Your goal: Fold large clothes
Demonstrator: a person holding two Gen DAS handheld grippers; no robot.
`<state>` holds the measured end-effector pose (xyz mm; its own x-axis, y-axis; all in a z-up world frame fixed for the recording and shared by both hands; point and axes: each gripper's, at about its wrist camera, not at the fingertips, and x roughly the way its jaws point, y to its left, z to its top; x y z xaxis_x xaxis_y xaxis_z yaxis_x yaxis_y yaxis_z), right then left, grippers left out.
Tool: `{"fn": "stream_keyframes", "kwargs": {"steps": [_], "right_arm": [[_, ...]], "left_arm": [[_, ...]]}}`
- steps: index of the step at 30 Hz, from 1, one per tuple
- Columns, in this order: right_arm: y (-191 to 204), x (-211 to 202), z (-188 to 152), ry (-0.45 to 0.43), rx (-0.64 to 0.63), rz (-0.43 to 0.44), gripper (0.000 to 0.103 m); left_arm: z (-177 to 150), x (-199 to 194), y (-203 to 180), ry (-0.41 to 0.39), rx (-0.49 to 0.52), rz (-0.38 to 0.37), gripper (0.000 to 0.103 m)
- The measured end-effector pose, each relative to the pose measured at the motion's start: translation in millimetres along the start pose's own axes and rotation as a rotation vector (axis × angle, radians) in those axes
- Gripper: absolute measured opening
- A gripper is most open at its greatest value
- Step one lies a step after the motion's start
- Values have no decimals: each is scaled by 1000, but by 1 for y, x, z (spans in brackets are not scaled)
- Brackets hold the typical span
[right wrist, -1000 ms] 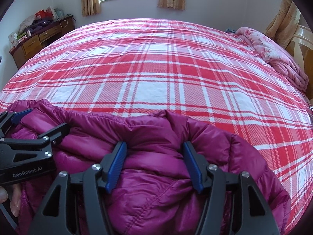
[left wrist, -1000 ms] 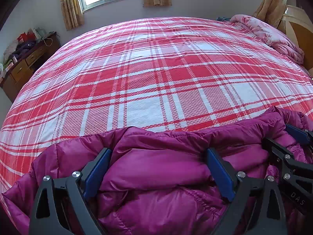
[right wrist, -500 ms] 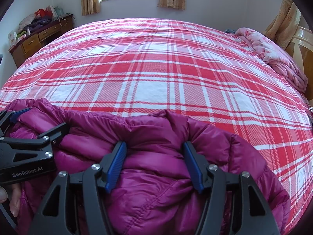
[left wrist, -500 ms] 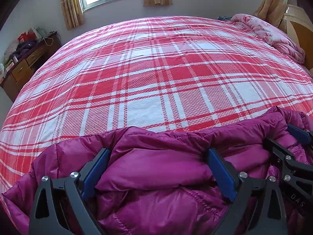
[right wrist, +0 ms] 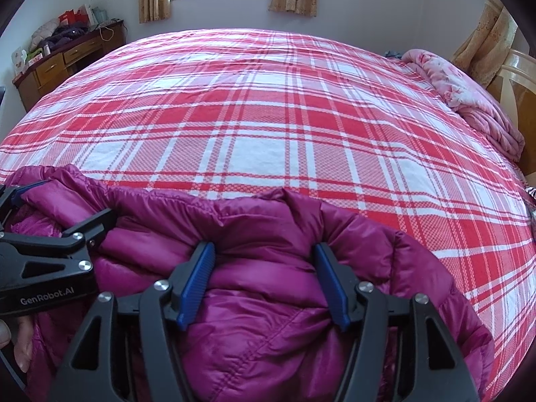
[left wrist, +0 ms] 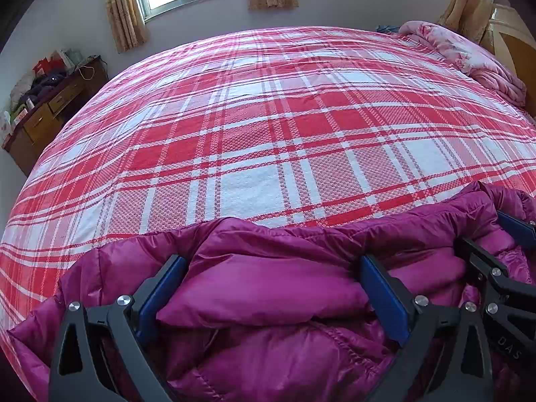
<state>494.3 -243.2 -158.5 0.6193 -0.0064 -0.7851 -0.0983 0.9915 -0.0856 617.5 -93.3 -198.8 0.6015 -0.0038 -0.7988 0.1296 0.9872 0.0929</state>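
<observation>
The lower part of the purple jacket [left wrist: 268,351] is cut off by the bottom edge in both views. A hand [right wrist: 13,345] is glimpsed only as fingertips at the left edge. The clutter on the dresser [right wrist: 63,60] is too small to be made out.

Bare plaid bedspread [left wrist: 268,127] beyond bunched jacket [left wrist: 268,351]

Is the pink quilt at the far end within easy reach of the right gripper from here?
Probably not: the right gripper is on the purple jacket, with the plaid bedspread stretching between it and the pink quilt.
</observation>
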Motion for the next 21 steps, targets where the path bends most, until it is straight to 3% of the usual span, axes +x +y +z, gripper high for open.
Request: {"fn": "stream_keyframes", "kwargs": {"steps": [3,7,12,16,21], "right_arm": [[-4,-14,7,-10,-27,6,67],[-21,-64,-5,-88,29,21,80],[-44,-114,-58,-62,54,40,81],[-52,-145,-111,-34,71,57,81],[-52,-162,-162,1,109,47,81]], "left_arm": [[5,-14,10,12,-19,-4,102],[-10,-77,37,-100,-58,-71,102],[-83,-132,71,-102,-23,-53,102],[-154,-163,102,-64,-63,-60,102],[-218,-192,112,-72,-83,-33,102]]}}
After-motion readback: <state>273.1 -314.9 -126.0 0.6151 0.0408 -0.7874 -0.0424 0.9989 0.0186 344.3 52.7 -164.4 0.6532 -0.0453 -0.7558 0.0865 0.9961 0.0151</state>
